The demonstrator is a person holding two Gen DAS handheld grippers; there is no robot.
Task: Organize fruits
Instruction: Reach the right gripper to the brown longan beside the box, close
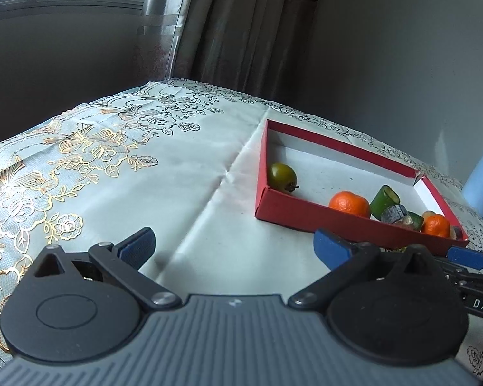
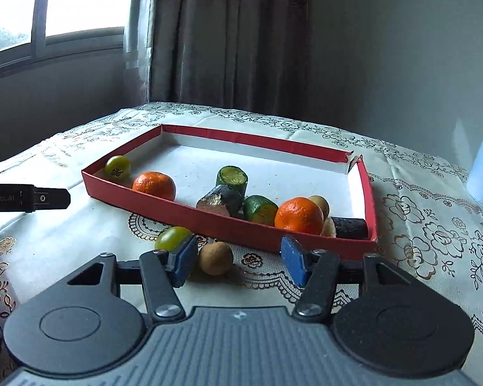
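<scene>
Right gripper point(image 2: 240, 262): blue pads parted, jaws standing apart just in front of the red tray's near wall. Small brown round fruit point(image 2: 215, 258) sits on the tablecloth between the pads, near the left one; neither pad visibly presses on it. Green grape-like fruit point(image 2: 172, 237) lies just behind the left pad, outside the tray, long axis running roughly left to right.

Left gripper point(image 1: 233, 246): pads spread wide over bare cloth, nothing between them, off to the left of the tray.

Red tray point(image 2: 190, 214): shallow, white inside, long axis running left to right across the right wrist view, far right corner torn open.

Contents, left to right: green round fruit point(image 2: 117, 167) in the near left corner; orange mandarin point(image 2: 154, 185); green cylinder point(image 2: 232, 180) standing tilted, cut face up; dark cylinder point(image 2: 220, 200) on its side, pointing toward the near left; green-and-yellow piece point(image 2: 260, 209); second mandarin point(image 2: 298, 215); brown fruit point(image 2: 320, 205) behind it; dark log-shaped piece point(image 2: 349, 227) lying along the near wall.

Tablecloth point(image 1: 112, 167): pale, gold floral print.
</scene>
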